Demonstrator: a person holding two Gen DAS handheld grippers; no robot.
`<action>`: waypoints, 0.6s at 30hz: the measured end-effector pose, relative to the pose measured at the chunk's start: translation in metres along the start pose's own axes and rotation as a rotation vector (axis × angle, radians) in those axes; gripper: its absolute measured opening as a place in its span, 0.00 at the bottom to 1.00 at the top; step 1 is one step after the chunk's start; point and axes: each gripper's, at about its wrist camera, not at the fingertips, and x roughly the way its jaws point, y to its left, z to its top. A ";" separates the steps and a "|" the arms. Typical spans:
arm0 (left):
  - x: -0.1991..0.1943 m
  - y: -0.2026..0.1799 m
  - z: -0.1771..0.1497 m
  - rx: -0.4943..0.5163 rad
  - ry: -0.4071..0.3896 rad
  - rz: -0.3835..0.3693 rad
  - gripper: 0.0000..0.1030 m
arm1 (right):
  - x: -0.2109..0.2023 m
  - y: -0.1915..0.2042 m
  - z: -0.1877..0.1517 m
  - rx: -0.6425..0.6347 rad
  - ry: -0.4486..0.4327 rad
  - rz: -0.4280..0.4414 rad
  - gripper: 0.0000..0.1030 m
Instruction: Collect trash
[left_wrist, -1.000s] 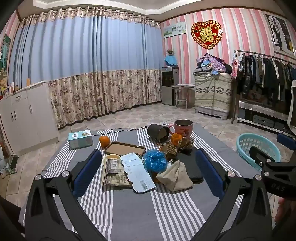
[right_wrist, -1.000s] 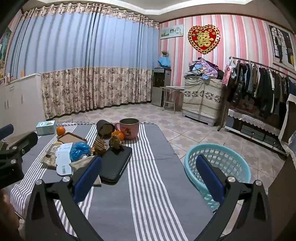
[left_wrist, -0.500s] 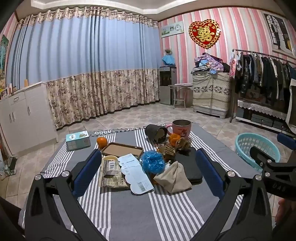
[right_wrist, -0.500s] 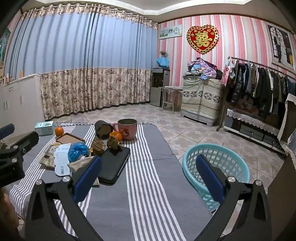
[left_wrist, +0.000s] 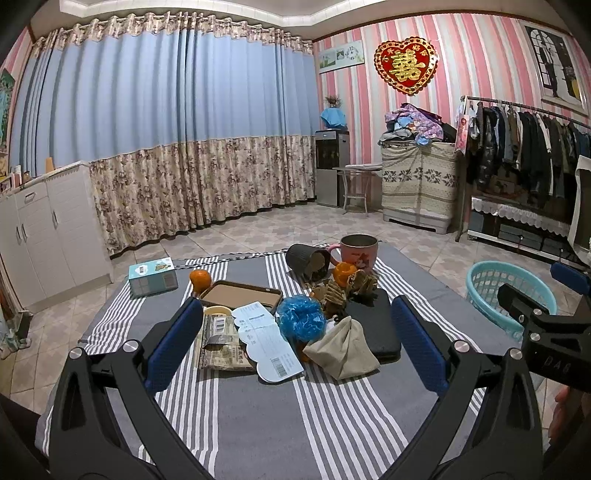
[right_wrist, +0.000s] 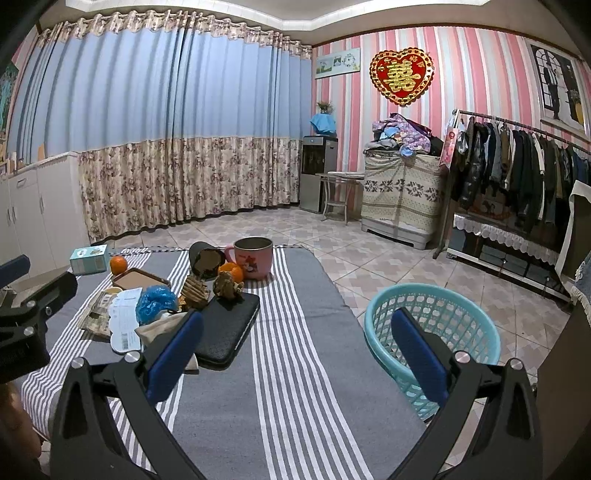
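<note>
Worktop (left_wrist: 332, 417) fills my lower frame; basket (right_wrist: 432, 332) sits lower right off its edge. Left gripper (left_wrist: 295, 343) and right gripper (right_wrist: 295, 347) hover, jaws apart, empty. Blue wrapper (left_wrist: 301, 317) and label (left_wrist: 266, 339) lie mid-frame.

A gold double-happiness character (囍) is shown on the red heart-shaped wall ornament (left_wrist: 405, 66) with a gold scalloped edge, hung on the pink striped wall; the same character is seen in the right wrist view (right_wrist: 402, 75). The embossed letters "DAG" are made out, faintly, on the black body of the right gripper (left_wrist: 557, 367) at the edge of the left wrist view. A barcode is printed on the white paper slip (left_wrist: 267, 341) lying on the striped cloth, but its digits are too small to be read. Printing on the crumpled printed wrapper (left_wrist: 219, 345) and on the small teal box (left_wrist: 152, 276) cannot be read.
</note>
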 end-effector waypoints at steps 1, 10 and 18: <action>0.000 0.000 0.000 0.000 0.001 0.000 0.95 | 0.000 0.000 0.000 0.001 0.000 0.001 0.96; 0.000 -0.001 -0.002 0.001 0.002 0.004 0.95 | 0.000 -0.001 -0.001 0.005 -0.001 0.002 0.96; 0.001 0.000 -0.004 -0.003 0.002 0.005 0.95 | 0.000 -0.002 -0.001 0.007 0.001 0.003 0.96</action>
